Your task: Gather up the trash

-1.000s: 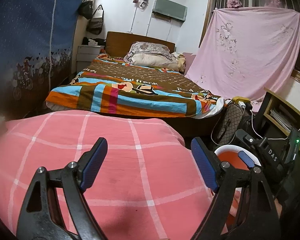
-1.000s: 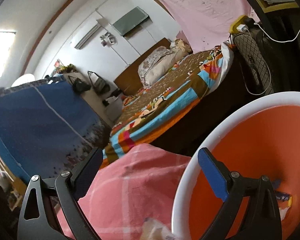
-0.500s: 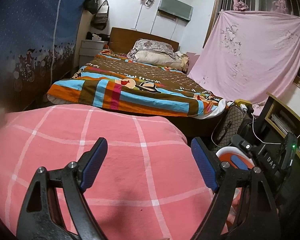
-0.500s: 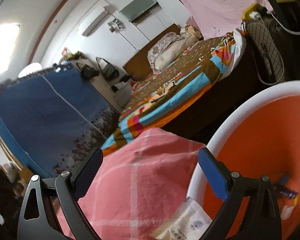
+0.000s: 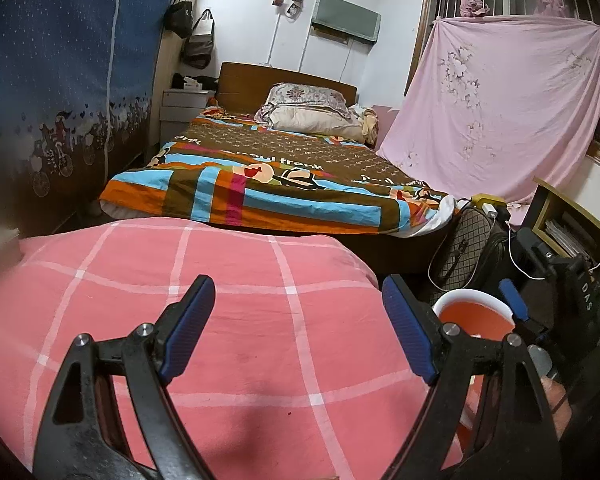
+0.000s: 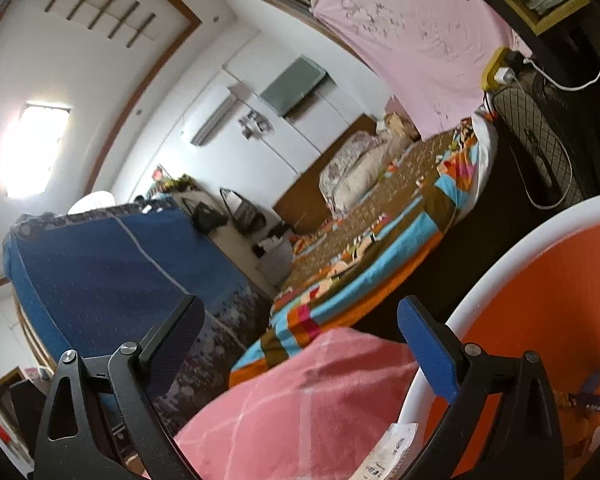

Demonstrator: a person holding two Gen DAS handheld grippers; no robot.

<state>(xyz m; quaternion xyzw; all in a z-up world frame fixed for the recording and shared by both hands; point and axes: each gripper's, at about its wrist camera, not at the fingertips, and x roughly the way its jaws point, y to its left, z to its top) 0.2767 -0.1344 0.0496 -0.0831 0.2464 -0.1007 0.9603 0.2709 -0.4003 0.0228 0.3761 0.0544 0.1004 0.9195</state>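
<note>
Our right gripper (image 6: 296, 344) has swung upward, fingers spread and empty — a white wrapper (image 6: 384, 454) now shows at bottom centre, against the bin (image 6: 480, 292) rim, so it's likely next. Our left gripper (image 5: 296, 328) hovers spread over the blanket (image 5: 240, 280).

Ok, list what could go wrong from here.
1. The white wrapper lies at the edge of the pink checked blanket, beside the orange bin's rim; a nudge could drop it outside.
2. The open right gripper sits close to that rim and could knock the bin.
</note>
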